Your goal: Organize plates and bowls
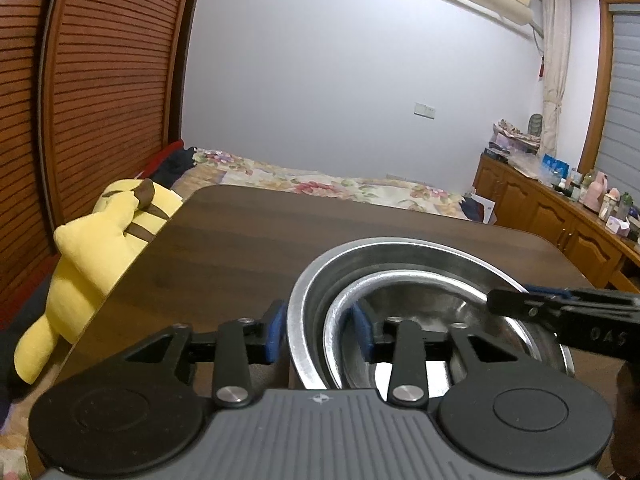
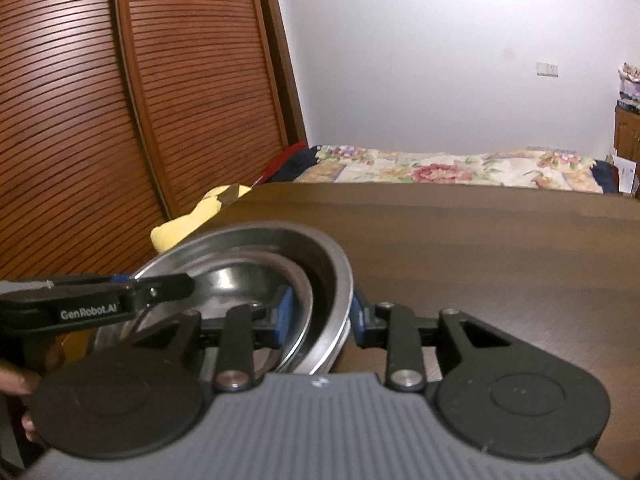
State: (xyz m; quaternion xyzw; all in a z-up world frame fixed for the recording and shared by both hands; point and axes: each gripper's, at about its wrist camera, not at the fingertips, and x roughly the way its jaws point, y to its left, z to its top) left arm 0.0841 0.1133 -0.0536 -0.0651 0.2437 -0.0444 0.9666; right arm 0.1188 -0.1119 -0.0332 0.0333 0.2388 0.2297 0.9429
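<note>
A large steel bowl (image 1: 400, 252) sits on the dark wooden table (image 1: 240, 240) with a smaller steel bowl (image 1: 420, 300) nested inside it. My left gripper (image 1: 320, 334) straddles the left rims of both bowls, blue pads on either side, jaws partly closed around them. My right gripper (image 2: 320, 316) straddles the right rims of the stacked bowls (image 2: 256, 256) in the same way. Whether the pads press the metal I cannot tell. Each gripper shows in the other's view: the right one (image 1: 560, 308) and the left one (image 2: 100, 296).
A yellow plush toy (image 1: 96, 256) lies off the table's left edge. A bed with a floral cover (image 1: 320, 184) lies beyond the table. A wooden louvred wardrobe (image 1: 100, 80) stands on the left, a cluttered sideboard (image 1: 560, 208) on the right.
</note>
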